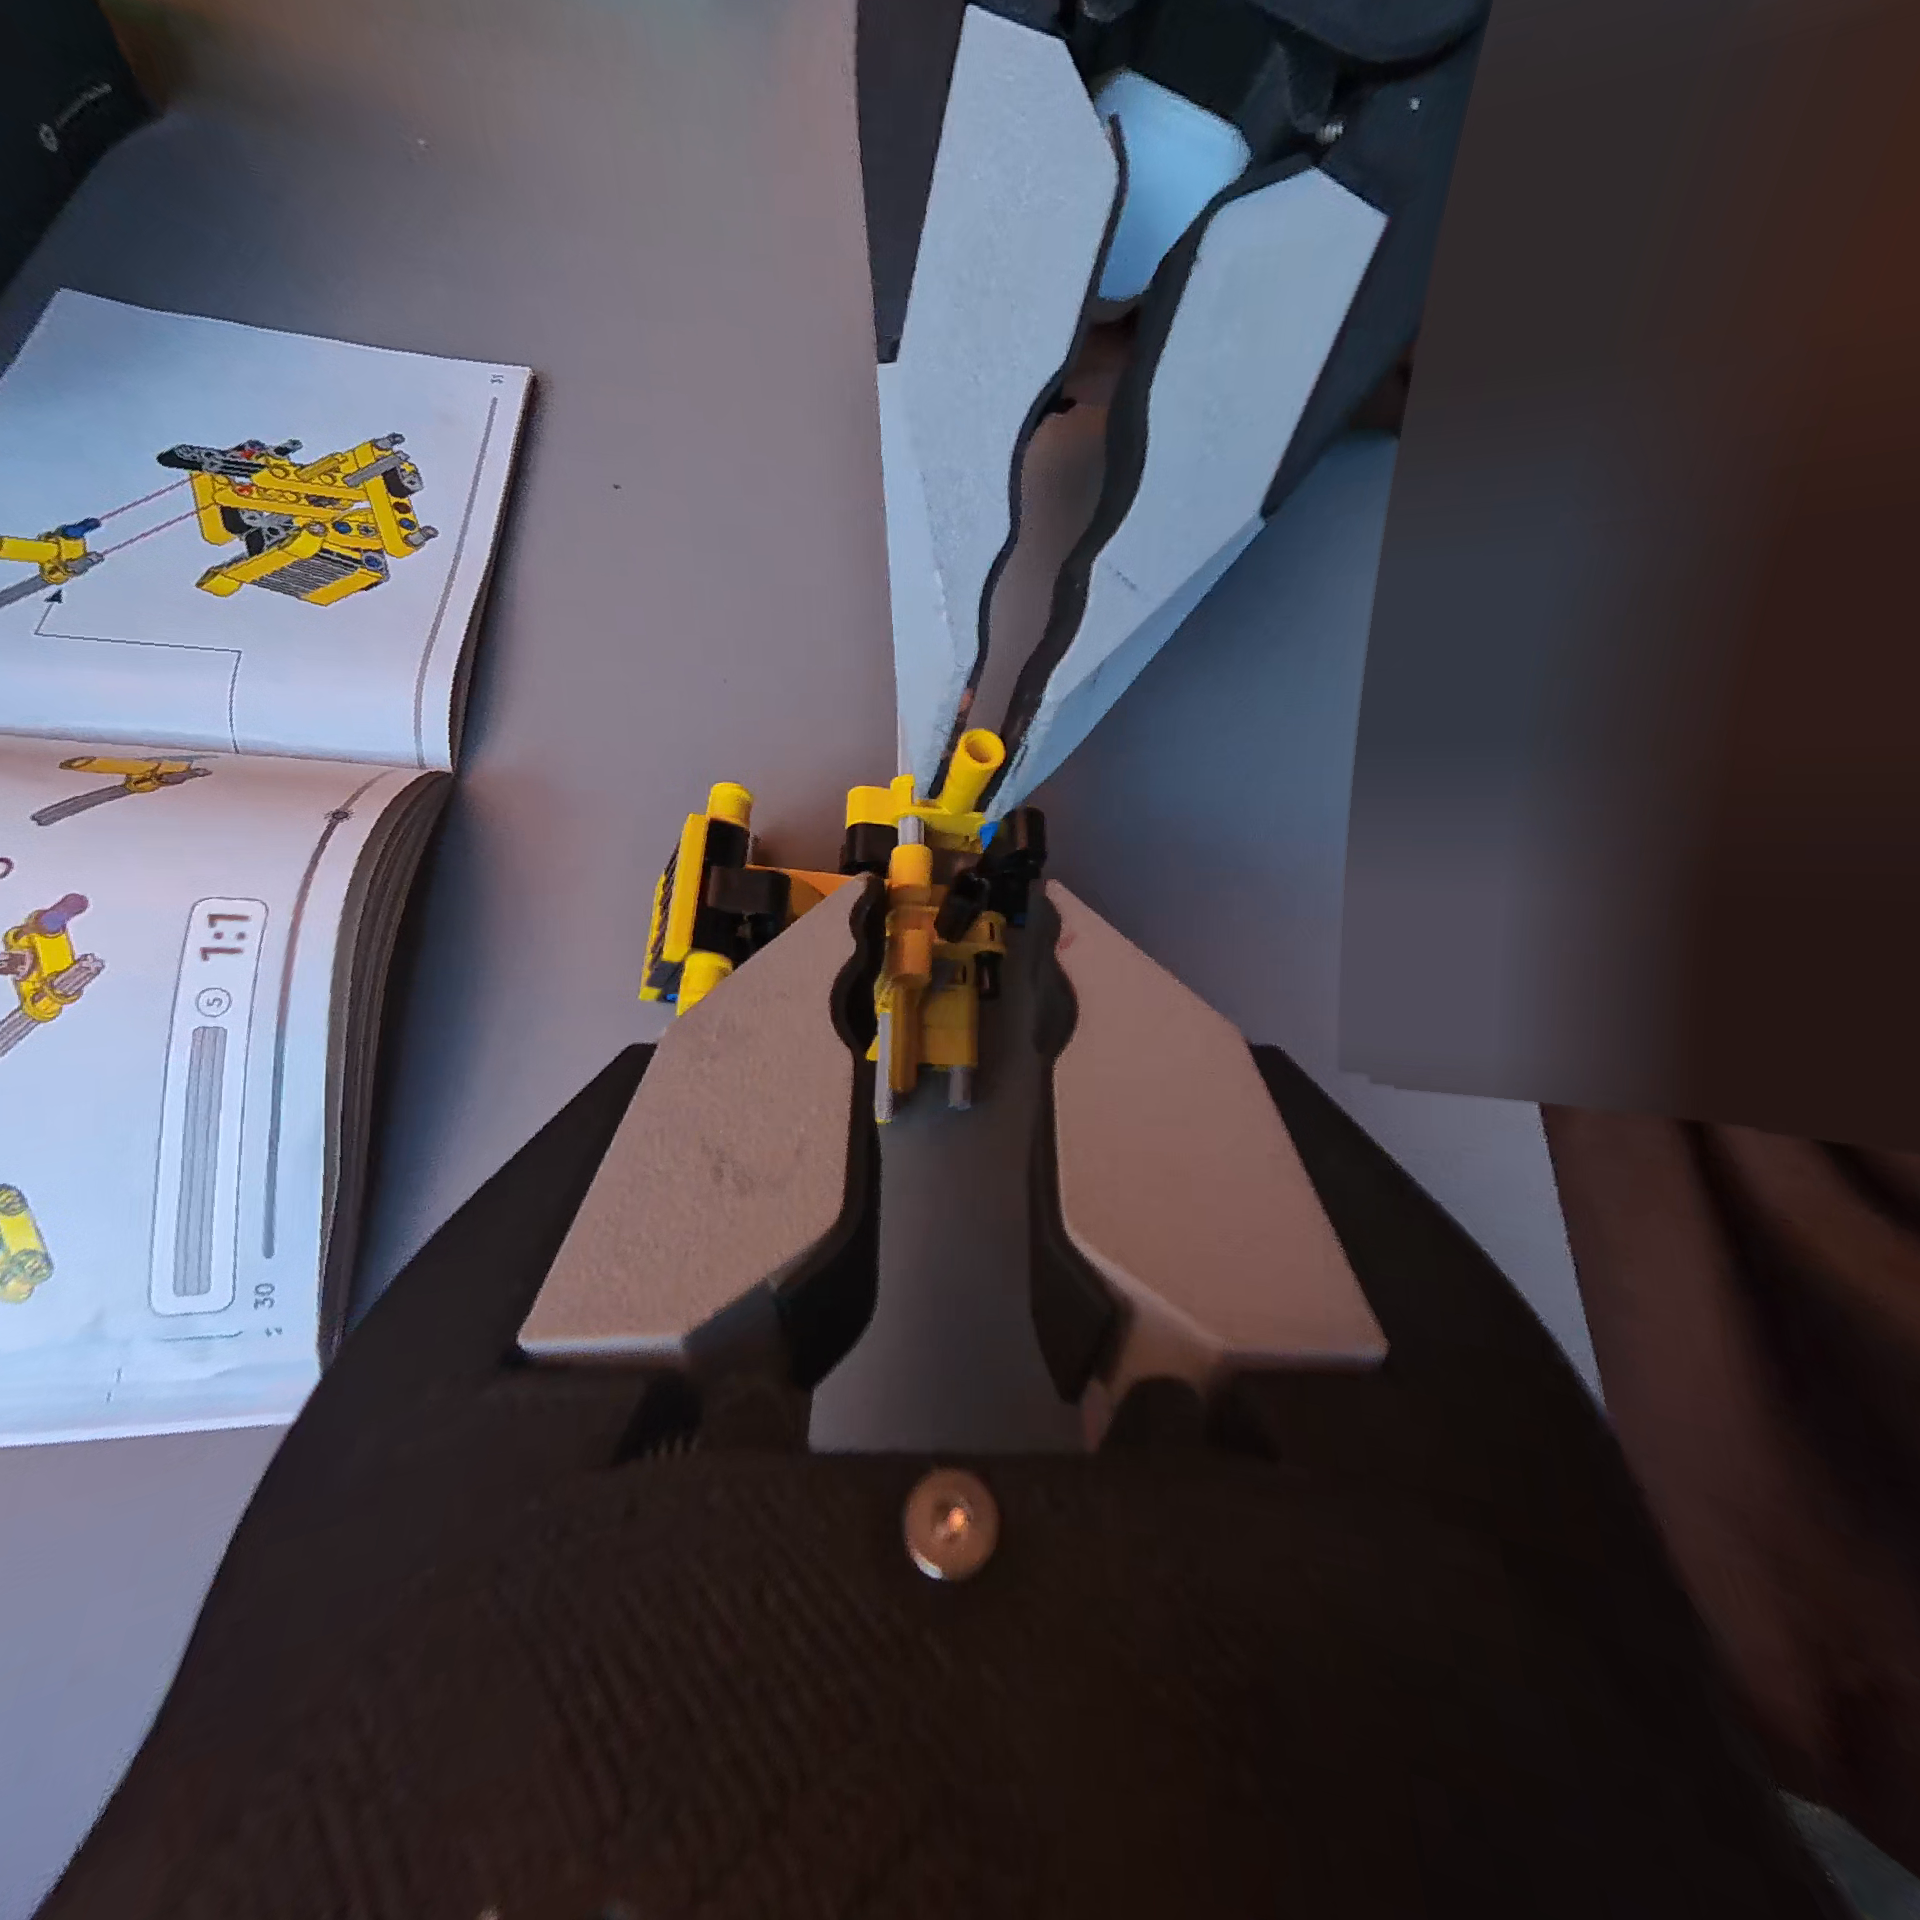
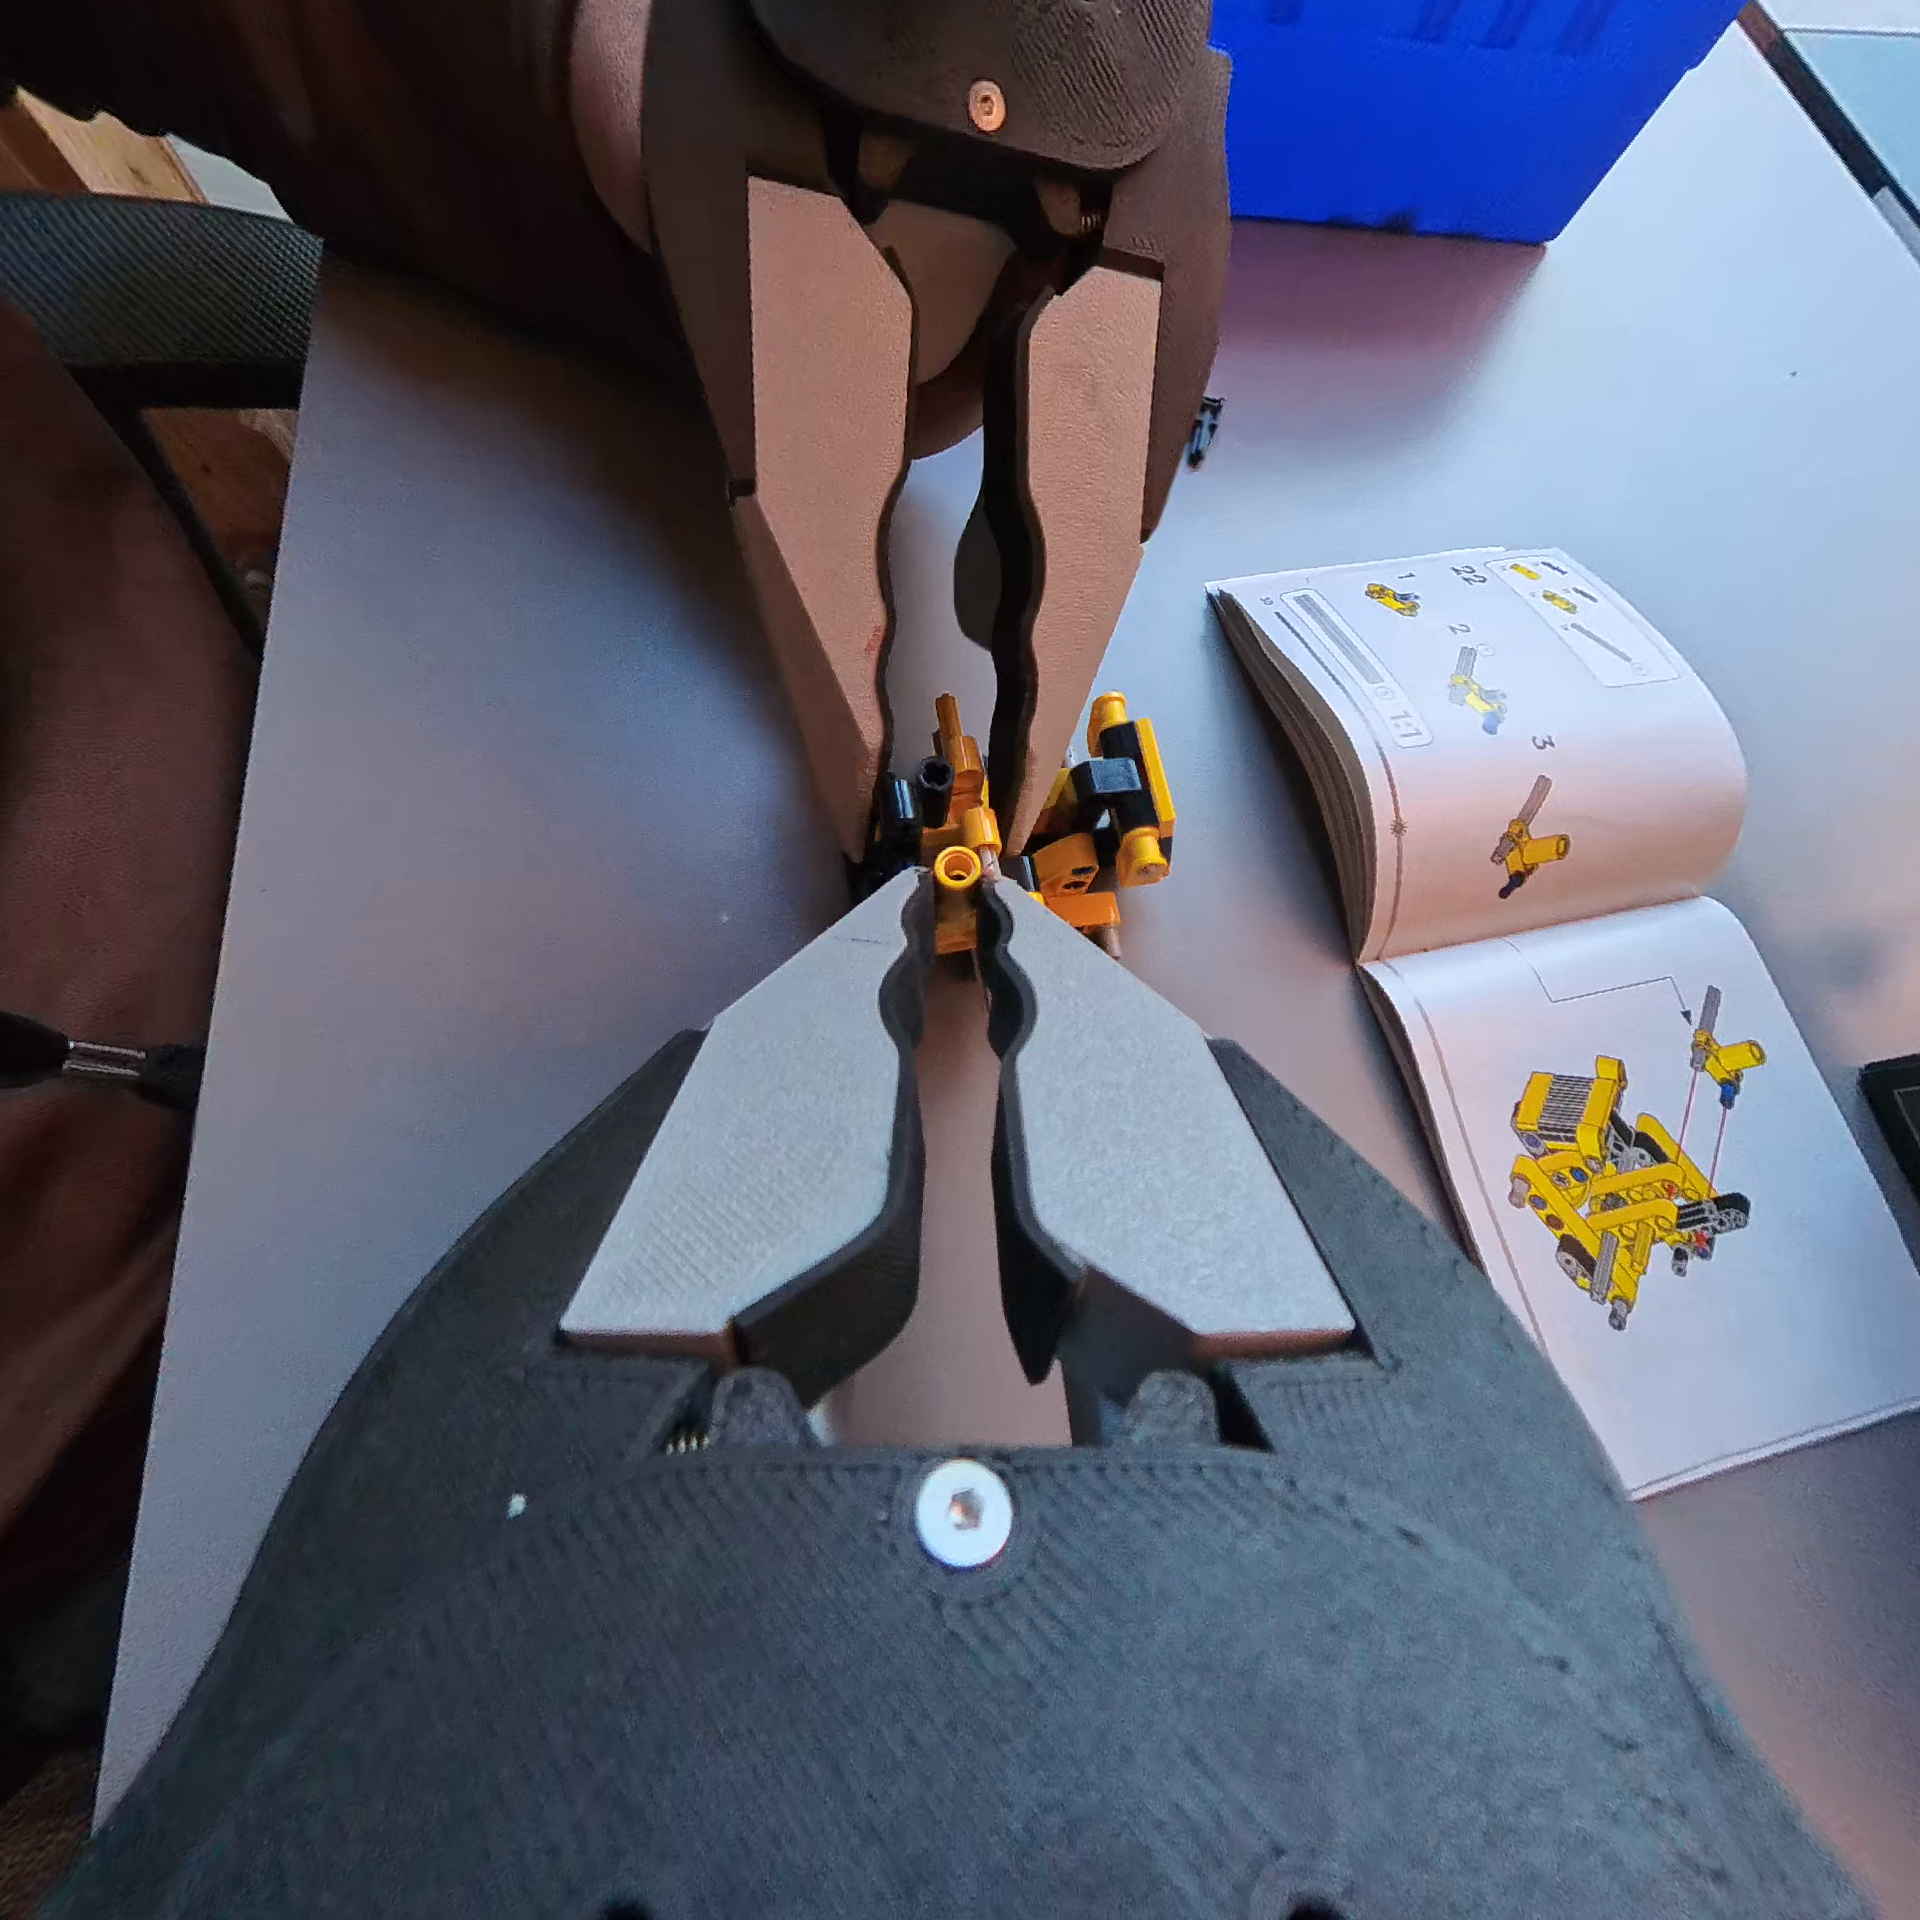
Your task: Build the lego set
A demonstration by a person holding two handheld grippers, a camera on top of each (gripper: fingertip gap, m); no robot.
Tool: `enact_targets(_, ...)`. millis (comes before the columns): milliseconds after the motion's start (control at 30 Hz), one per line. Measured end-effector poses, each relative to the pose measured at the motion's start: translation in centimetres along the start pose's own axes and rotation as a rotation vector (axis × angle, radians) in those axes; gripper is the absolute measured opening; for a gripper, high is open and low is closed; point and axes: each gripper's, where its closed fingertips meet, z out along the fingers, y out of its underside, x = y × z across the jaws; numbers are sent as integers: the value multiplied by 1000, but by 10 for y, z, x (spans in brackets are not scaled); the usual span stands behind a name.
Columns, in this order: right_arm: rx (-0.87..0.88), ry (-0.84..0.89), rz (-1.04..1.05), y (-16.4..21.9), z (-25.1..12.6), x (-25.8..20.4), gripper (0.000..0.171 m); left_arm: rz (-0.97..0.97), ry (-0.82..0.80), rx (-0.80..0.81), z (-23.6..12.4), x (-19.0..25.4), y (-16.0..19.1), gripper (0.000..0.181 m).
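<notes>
The right gripper [image 2: 958, 883] has its fingers pinched narrow on a small yellow connector [image 2: 957, 868], its open bore facing the camera. Opposite, the left gripper [image 1: 961, 899] has its fingers closed around the yellow-and-black lego model [image 1: 935, 966], which sits low over the grey bench [image 1: 665, 520]. Its long axis runs along the left fingers, towards the connector. The model looks light and rigid, but press-fit joints may pop, so the solid yellow beams seem safest to grip. An open instruction booklet [image 2: 1558, 935] lies beside it.
</notes>
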Motion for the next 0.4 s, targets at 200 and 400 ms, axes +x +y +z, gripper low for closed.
enact_targets(200,5,-9,16,0,0,1,4,-14,4,13,1,-1,-1,24)
enact_targets(400,13,32,28,0,0,2,4,-60,3,63,1,-2,-3,22)
